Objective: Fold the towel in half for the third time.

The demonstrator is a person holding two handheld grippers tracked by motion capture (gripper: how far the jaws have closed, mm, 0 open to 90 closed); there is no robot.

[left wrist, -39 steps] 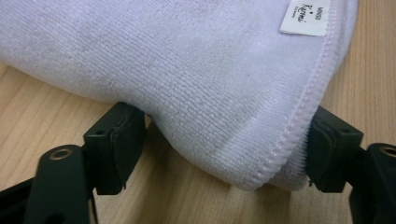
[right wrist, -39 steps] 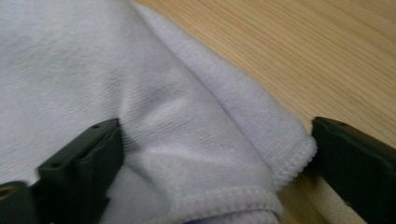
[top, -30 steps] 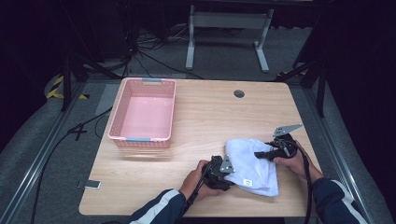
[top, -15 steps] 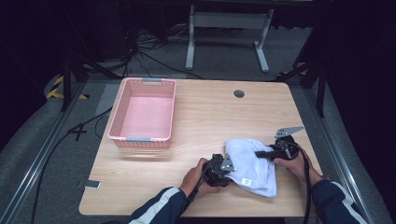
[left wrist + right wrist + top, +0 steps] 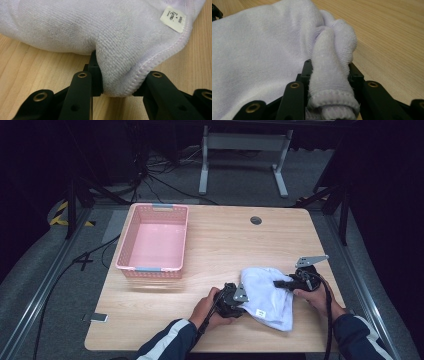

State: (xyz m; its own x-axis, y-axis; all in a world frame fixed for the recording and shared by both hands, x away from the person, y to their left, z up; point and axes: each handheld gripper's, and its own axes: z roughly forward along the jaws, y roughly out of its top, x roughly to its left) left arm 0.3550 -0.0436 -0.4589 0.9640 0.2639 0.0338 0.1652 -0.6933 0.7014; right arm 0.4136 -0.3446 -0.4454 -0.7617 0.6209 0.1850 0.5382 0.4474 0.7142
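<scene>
A white towel with a small label lies crumpled on the wooden table, near its front right. My left gripper is at the towel's left edge. Its jaws have just been closing, and they now pinch a hemmed fold of the towel between the pads, as the left gripper view shows. My right gripper is at the towel's right edge. Its jaws have also just closed in, and the right gripper squeezes a rolled bunch of the towel.
A pink plastic basket stands empty on the table's left half. A round cable hole sits near the far edge. A small flat object lies at the front left corner. Dark floor, cables and a metal stand lie beyond the table.
Both grippers' jaws have closed onto the towel's edges, which have bunched up a little. Neither hand has shifted.
</scene>
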